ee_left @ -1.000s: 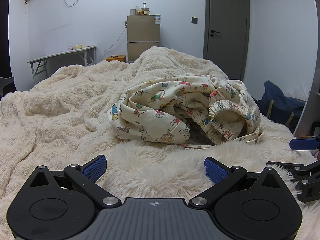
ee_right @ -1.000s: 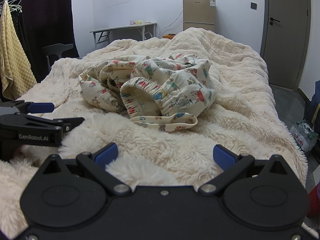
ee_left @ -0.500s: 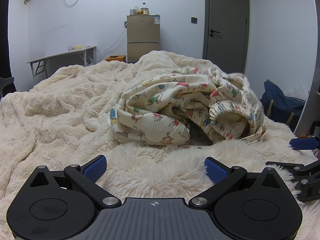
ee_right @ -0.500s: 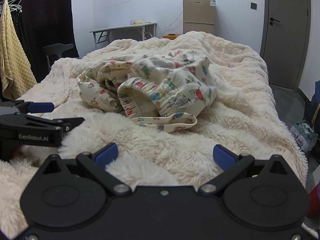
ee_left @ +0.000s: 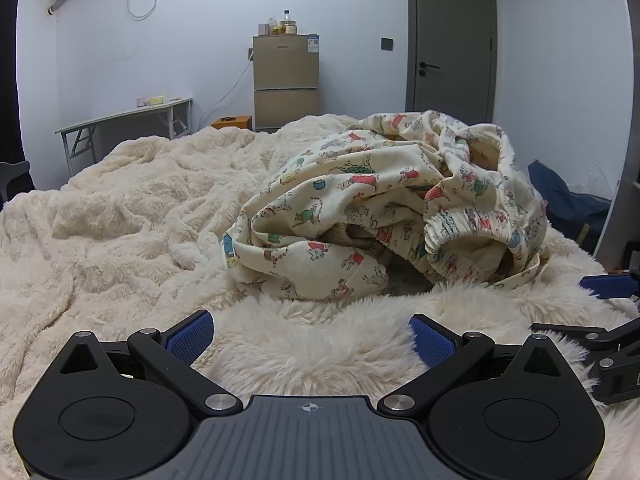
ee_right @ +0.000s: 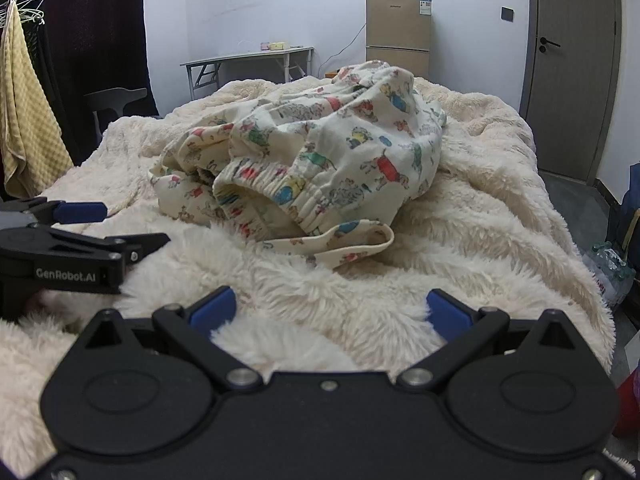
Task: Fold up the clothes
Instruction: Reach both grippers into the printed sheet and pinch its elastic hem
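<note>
white walls close off the back of the room, with a tan fridge (ee_left: 286, 82) at upper centre and a grey door (ee_left: 450, 36) to its right. a fluffy cream blanket (ee_left: 120, 216) covers the bed and fills the middle of both views. on it lies a crumpled cream garment (ee_left: 384, 208) printed with small coloured figures, its elastic waistband (ee_right: 276, 196) gaping toward the cameras, just right of centre in the left wrist view and at centre in the right. the left gripper (ee_left: 310, 338) sits low in its frame, fingers spread wide with nothing between them, short of the garment. the right gripper (ee_right: 332, 312) is likewise wide open and holding nothing, near the garment's loose band.
</note>
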